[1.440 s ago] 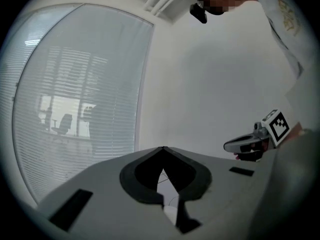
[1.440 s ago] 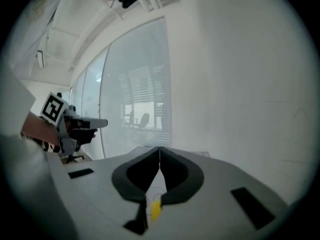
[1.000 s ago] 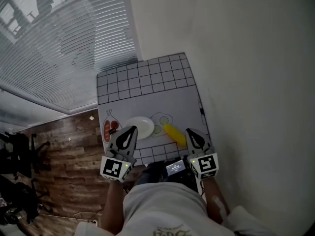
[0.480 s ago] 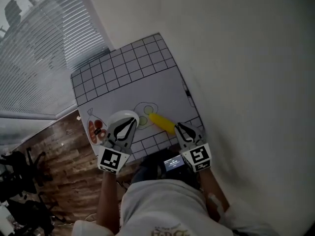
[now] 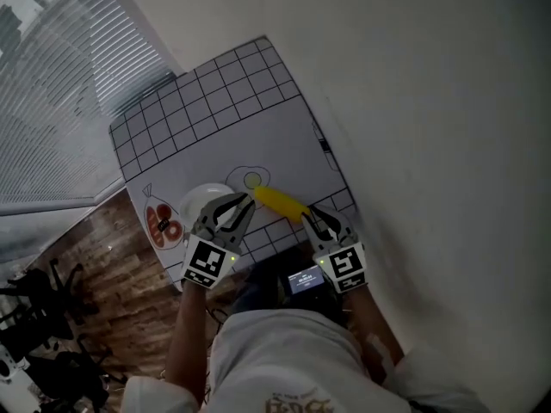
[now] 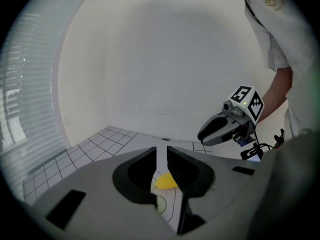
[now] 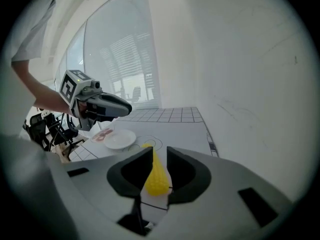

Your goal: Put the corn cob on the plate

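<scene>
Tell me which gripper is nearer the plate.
The left gripper, beside the plate; the right gripper is at the corn cob. Both are opening, gripping nothing.

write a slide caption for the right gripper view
Right gripper, jaws opening, corn cob in the gap between them ungripped; white plate beyond, left

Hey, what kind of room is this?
Probably an office or lab corner set up for recording: a printed grid mat on a table against a white wall, window blinds, and a wood-look floor.
</scene>
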